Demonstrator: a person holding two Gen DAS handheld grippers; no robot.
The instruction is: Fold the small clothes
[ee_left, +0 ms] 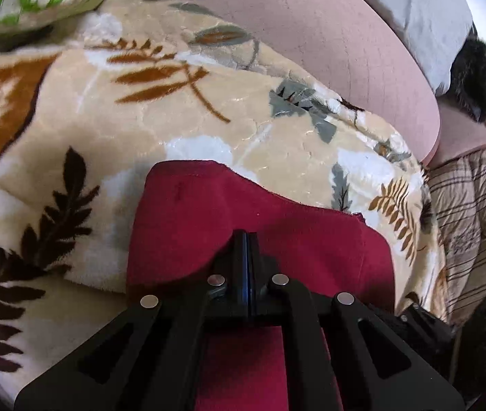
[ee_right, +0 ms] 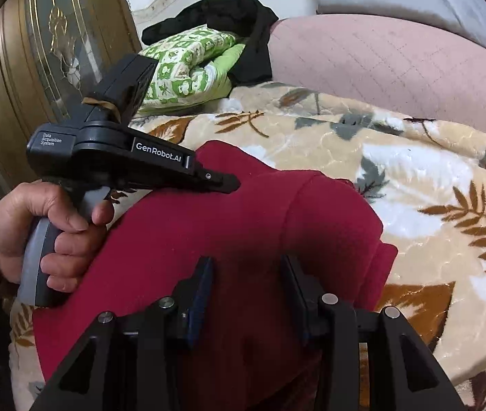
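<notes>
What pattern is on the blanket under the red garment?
Cream blanket with brown, grey and white leaves; clearest in the left wrist view.

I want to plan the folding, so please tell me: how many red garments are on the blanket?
1. A single dark red fleece garment lies on the beige leaf-patterned plush blanket, under both grippers. More pieces could be hidden beneath it or outside the two views.

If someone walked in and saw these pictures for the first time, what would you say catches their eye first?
The deep red fleece garment stands out first, lying on the cream plush blanket with brown and grey leaves. Next come the black left tongs, shut and resting against the red cloth, gripped by a hand at the left of the right wrist view. Behind lie a green-and-white patterned pillow and a pink quilted cushion.
</notes>
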